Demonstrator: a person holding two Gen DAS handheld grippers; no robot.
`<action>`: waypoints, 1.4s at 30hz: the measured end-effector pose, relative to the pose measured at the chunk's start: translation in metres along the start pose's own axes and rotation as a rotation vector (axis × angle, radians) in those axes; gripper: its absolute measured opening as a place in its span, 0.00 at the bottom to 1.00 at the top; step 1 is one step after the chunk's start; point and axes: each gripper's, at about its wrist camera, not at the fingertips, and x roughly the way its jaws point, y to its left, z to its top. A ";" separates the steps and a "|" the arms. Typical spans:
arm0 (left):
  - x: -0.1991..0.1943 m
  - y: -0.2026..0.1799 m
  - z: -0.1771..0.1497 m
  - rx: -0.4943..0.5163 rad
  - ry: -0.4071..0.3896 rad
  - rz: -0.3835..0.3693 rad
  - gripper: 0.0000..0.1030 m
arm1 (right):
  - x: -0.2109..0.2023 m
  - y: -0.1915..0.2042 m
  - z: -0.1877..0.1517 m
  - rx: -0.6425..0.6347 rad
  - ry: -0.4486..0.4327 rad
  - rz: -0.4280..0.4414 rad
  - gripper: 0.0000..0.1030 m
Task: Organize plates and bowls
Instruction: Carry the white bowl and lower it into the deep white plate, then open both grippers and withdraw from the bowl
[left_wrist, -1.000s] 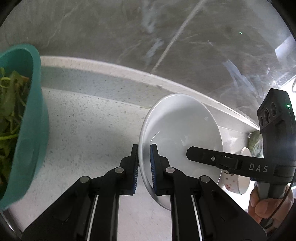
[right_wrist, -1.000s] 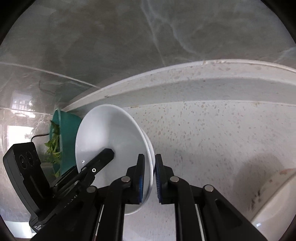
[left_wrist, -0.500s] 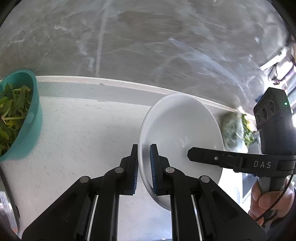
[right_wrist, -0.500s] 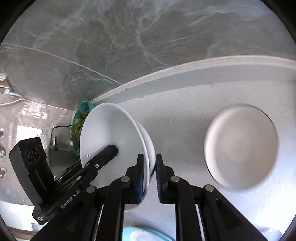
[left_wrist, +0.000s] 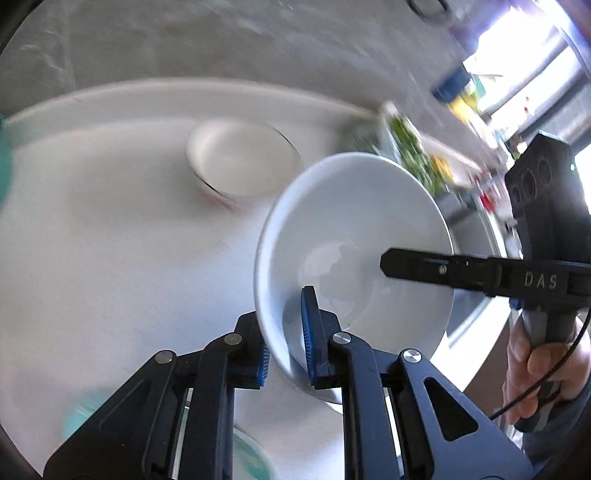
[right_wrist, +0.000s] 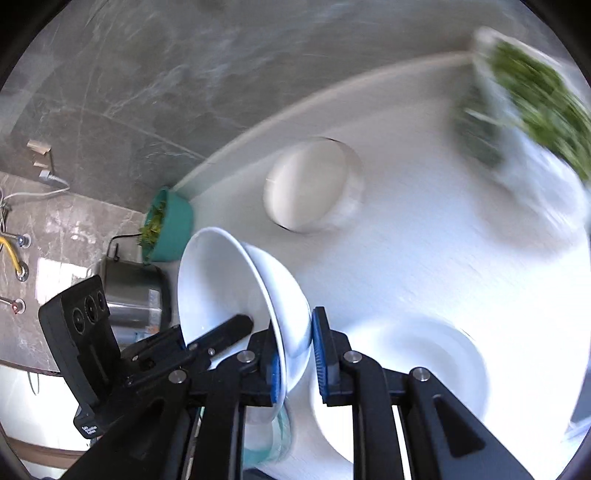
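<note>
A white bowl (left_wrist: 354, 236) is held on edge above the white counter by both grippers. My left gripper (left_wrist: 284, 332) is shut on its near rim. My right gripper (right_wrist: 295, 347) is shut on the opposite rim, and the bowl shows in its view (right_wrist: 221, 280) too. A second white bowl (left_wrist: 240, 162) stands on the counter beyond, also visible in the right wrist view (right_wrist: 306, 188). Another white dish (right_wrist: 406, 369) lies on the counter just below my right gripper. The right gripper's body (left_wrist: 480, 273) reaches across the bowl from the right.
A teal bowl of greens (right_wrist: 170, 229) stands by the wall, next to a steel pot (right_wrist: 129, 295). A clear container of greens (right_wrist: 535, 96) sits at the far right. A pale teal item (right_wrist: 266, 443) lies under the grippers. A grey marble wall backs the counter.
Both grippers have carried the bowl to the right and higher, tilting downward. The teal bowl has slid out of the left view, and the second white bowl and greens container have come in.
</note>
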 end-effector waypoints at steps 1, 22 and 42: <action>0.009 -0.013 -0.011 0.005 0.020 -0.010 0.12 | -0.005 -0.012 -0.007 0.010 0.003 -0.010 0.17; 0.095 -0.068 -0.060 0.066 0.191 0.053 0.16 | -0.001 -0.101 -0.069 0.117 0.081 -0.051 0.16; 0.107 -0.077 -0.050 0.142 0.190 0.152 0.22 | 0.018 -0.078 -0.075 -0.067 0.066 -0.254 0.18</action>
